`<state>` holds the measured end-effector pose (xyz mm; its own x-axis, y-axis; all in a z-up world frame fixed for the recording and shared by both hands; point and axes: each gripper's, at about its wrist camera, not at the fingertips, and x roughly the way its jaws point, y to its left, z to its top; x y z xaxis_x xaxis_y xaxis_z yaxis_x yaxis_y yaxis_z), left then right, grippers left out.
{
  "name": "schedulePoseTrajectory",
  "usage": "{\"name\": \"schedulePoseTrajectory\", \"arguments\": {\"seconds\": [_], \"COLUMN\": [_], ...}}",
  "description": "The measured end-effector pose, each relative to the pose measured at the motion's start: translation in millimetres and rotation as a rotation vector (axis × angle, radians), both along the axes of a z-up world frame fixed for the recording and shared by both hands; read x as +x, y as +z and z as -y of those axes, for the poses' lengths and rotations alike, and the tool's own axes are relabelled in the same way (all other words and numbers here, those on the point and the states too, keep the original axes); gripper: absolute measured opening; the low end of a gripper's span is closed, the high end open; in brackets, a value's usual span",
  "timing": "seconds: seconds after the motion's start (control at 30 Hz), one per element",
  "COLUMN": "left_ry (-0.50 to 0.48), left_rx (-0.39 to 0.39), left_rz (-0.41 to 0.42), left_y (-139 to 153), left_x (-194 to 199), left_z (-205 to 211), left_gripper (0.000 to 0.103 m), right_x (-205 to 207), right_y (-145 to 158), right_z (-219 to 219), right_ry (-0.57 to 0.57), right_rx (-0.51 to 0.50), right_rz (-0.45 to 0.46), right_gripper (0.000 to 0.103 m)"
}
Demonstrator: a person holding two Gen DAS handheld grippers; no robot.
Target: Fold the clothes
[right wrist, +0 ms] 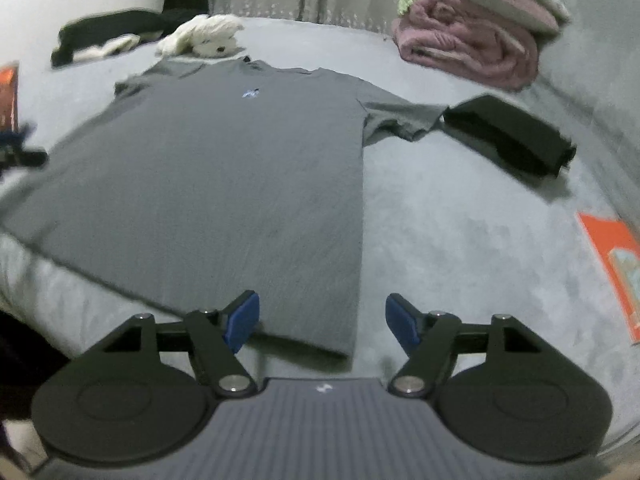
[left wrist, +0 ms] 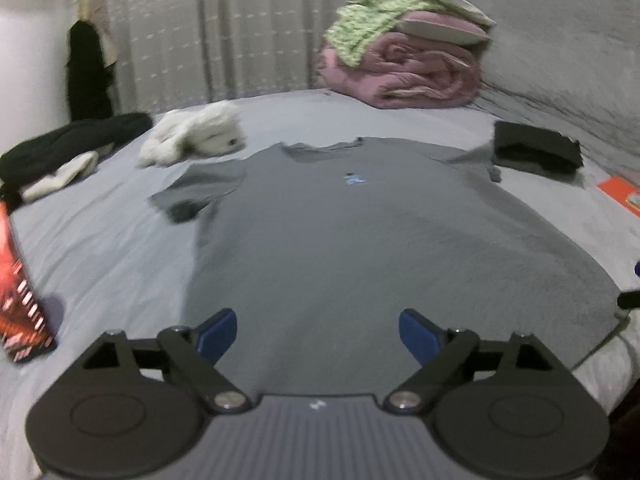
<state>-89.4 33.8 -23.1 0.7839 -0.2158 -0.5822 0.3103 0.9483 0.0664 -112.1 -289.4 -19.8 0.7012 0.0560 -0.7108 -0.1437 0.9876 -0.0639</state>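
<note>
A grey T-shirt (left wrist: 340, 232) with a small blue chest logo lies flat and spread out, front up, on the grey bed, collar at the far end. It also shows in the right wrist view (right wrist: 224, 168). My left gripper (left wrist: 318, 336) is open and empty, hovering over the shirt's lower part near the hem. My right gripper (right wrist: 322, 322) is open and empty above the shirt's bottom right hem corner. The left gripper's tip (right wrist: 24, 156) shows at the left edge of the right wrist view.
A folded black garment (left wrist: 536, 152) lies beside the right sleeve, also in the right wrist view (right wrist: 508, 136). A rolled pink blanket (left wrist: 404, 72) with green cloth sits at the far end. A white plush toy (left wrist: 196, 132), dark clothes (left wrist: 68, 144), an orange booklet (right wrist: 616, 264) and a red packet (left wrist: 20, 300) lie around.
</note>
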Motion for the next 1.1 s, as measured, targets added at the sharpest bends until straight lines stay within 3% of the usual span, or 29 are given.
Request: {"name": "schedulePoseTrajectory", "arguments": {"seconds": [0.27, 0.4, 0.6, 0.83, 0.97, 1.1], "left_ry": [-0.107, -0.149, -0.158, -0.094, -0.074, -0.085], "left_rx": [0.034, 0.049, 0.028, -0.041, -0.074, -0.107], "left_rz": [-0.04, -0.034, -0.07, -0.122, -0.086, -0.066], "left_y": [-4.1, -12.4, -33.2, -52.2, -57.8, -61.9], "left_x": [47.6, 63.3, 89.4, 121.5, 127.2, 130.5], "left_z": [54.4, 79.7, 102.9, 109.2, 110.9, 114.1], "left_gripper": [0.098, 0.101, 0.102, 0.102, 0.102, 0.102], "right_x": [43.1, 71.3, 116.0, 167.1, 184.9, 199.5], "right_y": [11.7, 13.3, 8.2, -10.8, -21.5, -30.0], "right_z": [12.9, 16.7, 26.1, 48.3, 60.4, 73.2], "right_ry": [-0.035, -0.044, -0.066, -0.167, -0.218, -0.246], "right_rx": [0.042, 0.111, 0.25, 0.399, 0.44, 0.502], "right_rz": [-0.001, -0.021, -0.07, -0.13, -0.105, -0.067], "right_gripper": [0.079, 0.079, 0.079, 0.079, 0.078, 0.069]}}
